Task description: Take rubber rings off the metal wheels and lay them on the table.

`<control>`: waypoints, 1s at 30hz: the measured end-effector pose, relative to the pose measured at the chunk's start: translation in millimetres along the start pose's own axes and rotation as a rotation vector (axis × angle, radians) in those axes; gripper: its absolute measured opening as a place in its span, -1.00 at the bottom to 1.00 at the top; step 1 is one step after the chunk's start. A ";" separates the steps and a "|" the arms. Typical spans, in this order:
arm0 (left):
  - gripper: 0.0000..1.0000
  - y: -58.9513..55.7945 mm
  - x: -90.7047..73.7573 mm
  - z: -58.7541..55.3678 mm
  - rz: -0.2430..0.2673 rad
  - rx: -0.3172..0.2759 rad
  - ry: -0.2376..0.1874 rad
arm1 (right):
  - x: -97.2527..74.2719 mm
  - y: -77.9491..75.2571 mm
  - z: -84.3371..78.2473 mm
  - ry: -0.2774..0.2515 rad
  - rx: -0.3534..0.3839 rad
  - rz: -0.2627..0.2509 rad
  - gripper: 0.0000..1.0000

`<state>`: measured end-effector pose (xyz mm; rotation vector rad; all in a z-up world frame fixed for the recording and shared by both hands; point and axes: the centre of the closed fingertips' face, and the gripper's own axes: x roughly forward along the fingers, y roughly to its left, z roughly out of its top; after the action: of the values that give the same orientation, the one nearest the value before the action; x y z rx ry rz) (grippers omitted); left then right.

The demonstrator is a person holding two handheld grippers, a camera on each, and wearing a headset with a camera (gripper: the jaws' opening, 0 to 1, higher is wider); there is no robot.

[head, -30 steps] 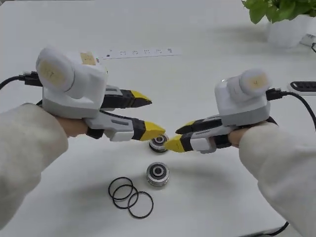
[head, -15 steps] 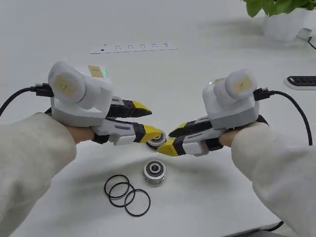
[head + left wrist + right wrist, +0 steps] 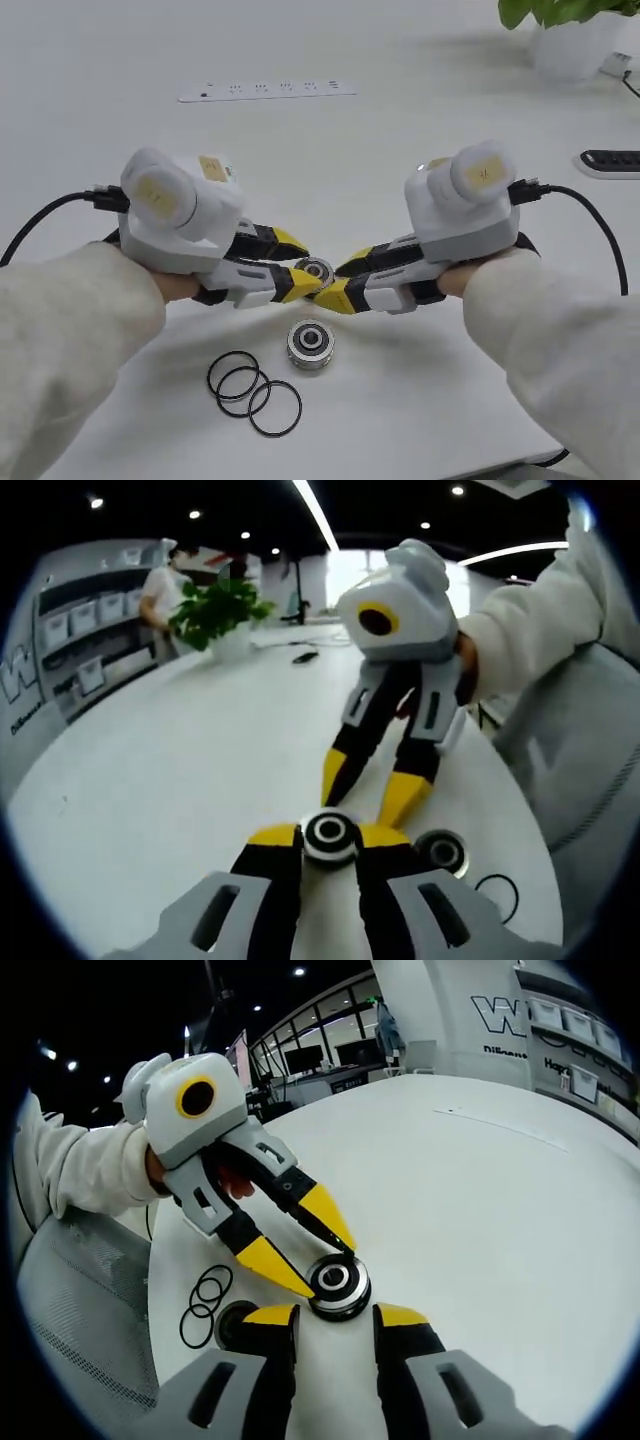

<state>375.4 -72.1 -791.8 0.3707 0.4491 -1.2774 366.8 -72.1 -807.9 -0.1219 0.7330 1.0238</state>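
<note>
– Toward the near edge of the white desk (image 3: pixel 420 110), what is figured, and where might it fail?

– Shown are the left gripper (image 3: pixel 303 263), clenched on a small round metal wheel (image 3: pixel 319 270) with a dark band at its rim, and the right gripper (image 3: pixel 343 279), jaws parted, tips just beside that wheel. Whether the wheel is clear of the desk cannot be told. Probable hazards: the wheel is smooth and round, pinched by narrow tips, so a sideways pull on its band may twist it out of the grasp and send it rolling toward the near edge. The right tips may also slide off so thin a band, or strike the left tips, which stand very close. A stretched ring could spring away on release.

– And the count?

– Two grippers. Two wheels: the one held, and a second metal wheel (image 3: pixel 311 343) lying flat on the desk, nearer the edge. Three thin black rubber rings (image 3: pixel 248 390), overlapping, just beside that second wheel. One white power strip (image 3: pixel 268 91) toward the far edge, one black power strip (image 3: pixel 610 163) at the right edge, and one green potted plant (image 3: pixel 565 30) at the far right corner.
</note>
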 end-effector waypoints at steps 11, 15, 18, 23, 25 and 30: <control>-0.71 -1.0 2.0 0.9 0.000 -0.016 -0.013 | 1.6 -1.9 0.1 0.000 -0.017 -0.005 -0.54; -0.72 -0.8 1.0 0.4 0.008 -0.018 -0.013 | 2.1 -3.7 -0.3 0.003 -0.031 -0.011 -0.61; -0.72 -1.1 0.1 0.0 0.016 -0.021 -0.019 | 2.2 -4.3 -0.4 0.005 -0.031 -0.014 -0.62; -0.72 -2.1 -1.0 -0.6 0.018 -0.028 -0.023 | 2.7 -4.0 -0.7 0.011 -0.039 -0.011 -0.64; -0.72 -3.1 -1.5 -0.7 0.018 -0.028 -0.020 | 2.8 -3.4 -1.1 0.014 -0.043 -0.008 -0.64; -0.72 -4.8 -2.4 -1.2 0.019 -0.031 -0.022 | 2.4 -1.0 -1.6 0.021 -0.053 -0.003 -0.66</control>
<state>370.1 -70.7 -791.6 0.3338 0.4448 -1.2536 367.5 -71.6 -810.9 -0.1799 0.7247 1.0410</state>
